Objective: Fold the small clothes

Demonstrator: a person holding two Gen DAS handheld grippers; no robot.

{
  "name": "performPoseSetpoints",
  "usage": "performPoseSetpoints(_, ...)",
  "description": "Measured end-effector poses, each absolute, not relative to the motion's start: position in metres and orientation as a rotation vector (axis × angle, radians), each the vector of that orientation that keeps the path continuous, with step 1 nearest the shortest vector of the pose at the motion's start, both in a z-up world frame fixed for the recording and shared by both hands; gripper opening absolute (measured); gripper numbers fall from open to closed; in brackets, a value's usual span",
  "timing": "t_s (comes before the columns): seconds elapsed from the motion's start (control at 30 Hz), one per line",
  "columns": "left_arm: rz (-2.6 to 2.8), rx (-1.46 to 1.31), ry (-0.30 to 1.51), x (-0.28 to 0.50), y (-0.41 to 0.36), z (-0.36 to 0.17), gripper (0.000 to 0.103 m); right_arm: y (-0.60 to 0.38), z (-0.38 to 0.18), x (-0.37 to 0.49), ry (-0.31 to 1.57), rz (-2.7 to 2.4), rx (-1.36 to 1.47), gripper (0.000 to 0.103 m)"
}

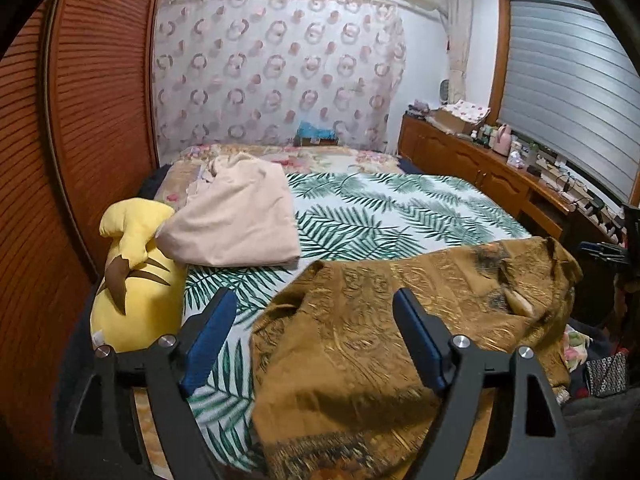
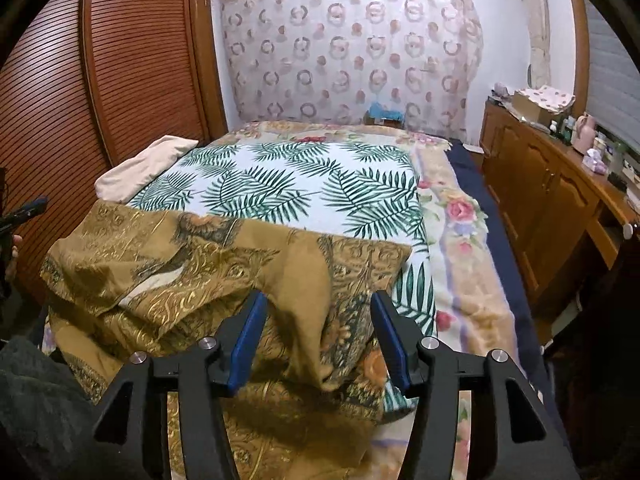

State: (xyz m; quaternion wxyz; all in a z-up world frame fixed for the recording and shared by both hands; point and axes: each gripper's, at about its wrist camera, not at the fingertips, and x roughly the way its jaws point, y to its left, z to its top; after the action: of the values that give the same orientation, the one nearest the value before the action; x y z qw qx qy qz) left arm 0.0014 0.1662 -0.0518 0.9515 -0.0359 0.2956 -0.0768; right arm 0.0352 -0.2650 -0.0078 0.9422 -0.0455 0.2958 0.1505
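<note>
Lying rumpled on a bed, a golden-brown patterned garment (image 1: 400, 320) fills the left wrist view. The left gripper (image 1: 312, 340) hangs over it with its jaws spread wide and nothing pinched; the cloth's left edge sits between and below them, the rest spreading past the right jaw. A yellow plush toy (image 1: 136, 280) lies beyond the left jaw, a folded beige cloth (image 1: 240, 220) ahead.

From the right wrist view, the right gripper (image 2: 316, 340) is also parted and empty above the garment (image 2: 180, 272), whose raised fold sits between the jaws, most of it stretching left. The leaf-print sheet (image 2: 300, 184) lies ahead.

The fabric looks thin, light and limp, perhaps slightly slick; it should be pinched at a corner or hem edge.
</note>
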Motion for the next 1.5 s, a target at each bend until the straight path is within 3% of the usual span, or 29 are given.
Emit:
performPoseSetpoints(0.33, -0.181, -0.017, 0.735, 0.071, 0.163, -0.074, 0.081, -0.258, -0.023, 0.095, 0.632, 0.260, -0.073, 0.056)
performPoseSetpoints(0.63, -0.150, -0.017, 0.866, 0.092, 0.161, -0.110, 0.081, -0.265, -0.037, 0.134, 0.712, 0.185, -0.072, 0.057)
performPoseSetpoints(0.9, -0.170, -0.036, 0.876, 0.098, 0.162, -0.116, 0.081, -0.268, -0.045, 0.161, 0.775, 0.193, -0.052, 0.057)
performPoseSetpoints(1.1, -0.212, -0.038, 0.923, 0.108, 0.157, -0.122, 0.063, -0.269, -0.052, 0.171, 0.789, 0.188, -0.060, 0.057)
performPoseSetpoints(1.4, -0.225, -0.047, 0.935, 0.114, 0.156, -0.128, 0.062, -0.269, -0.055, 0.174, 0.784, 0.212, -0.081, 0.056)
performPoseSetpoints(1.47, -0.225, -0.045, 0.938, 0.116, 0.155, -0.128, 0.057, -0.267, -0.054, 0.172, 0.780, 0.232, -0.083, 0.046)
performPoseSetpoints(1.5, -0.235, -0.039, 0.937, 0.116, 0.155, -0.128, 0.048, -0.265, -0.055, 0.171, 0.780, 0.242, -0.084, 0.039)
